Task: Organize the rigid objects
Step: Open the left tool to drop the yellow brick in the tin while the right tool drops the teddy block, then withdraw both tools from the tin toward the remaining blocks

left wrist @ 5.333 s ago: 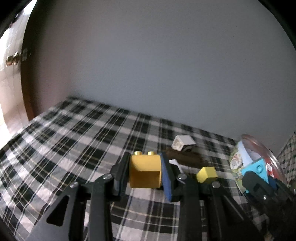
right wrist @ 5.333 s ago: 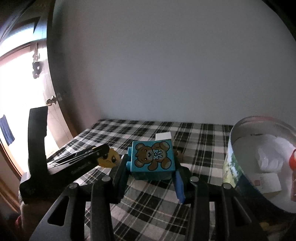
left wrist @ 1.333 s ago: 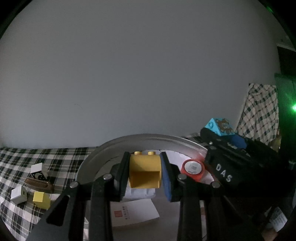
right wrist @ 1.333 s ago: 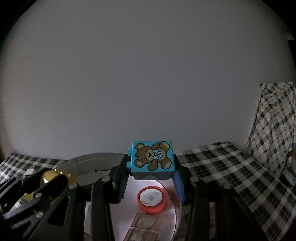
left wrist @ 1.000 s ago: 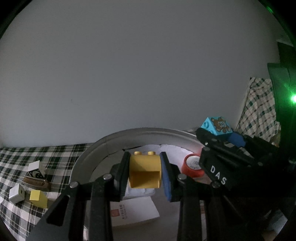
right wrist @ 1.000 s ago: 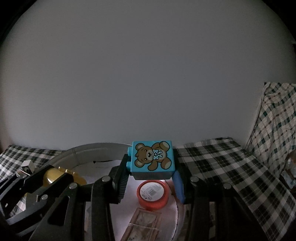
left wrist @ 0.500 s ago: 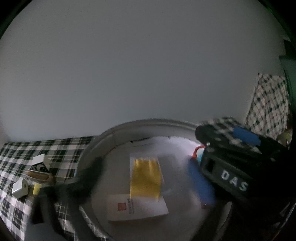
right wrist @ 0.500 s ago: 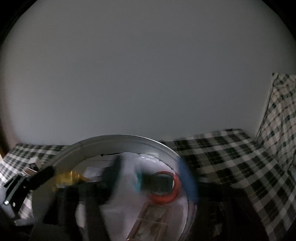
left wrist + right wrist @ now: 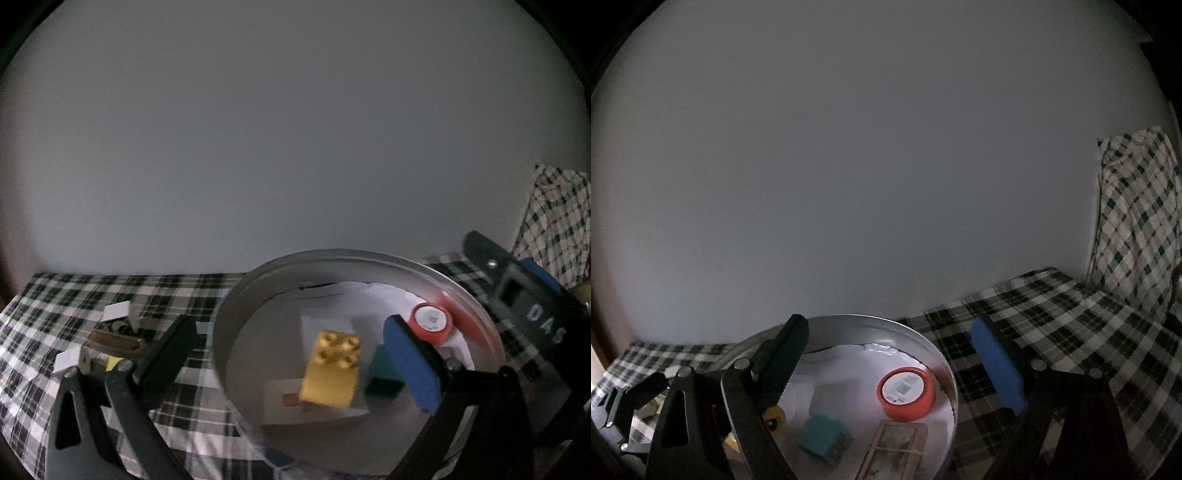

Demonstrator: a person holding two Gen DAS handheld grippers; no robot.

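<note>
Over the round silver metal tin (image 9: pixel 236 306), both grippers' fingers had just spread wide, nothing between them. Left gripper (image 9: pixel 291 350) dropped the yellow plastic brick (image 9: pixel 330 369), right gripper (image 9: pixel 886 354) the teal brick (image 9: pixel 822 437); both sat inside, so those two were sorted.

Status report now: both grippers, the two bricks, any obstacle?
Left gripper and right gripper open, jaws just opened, nothing held. Yellow brick and teal brick in the tin. No obstacle seen.
</note>
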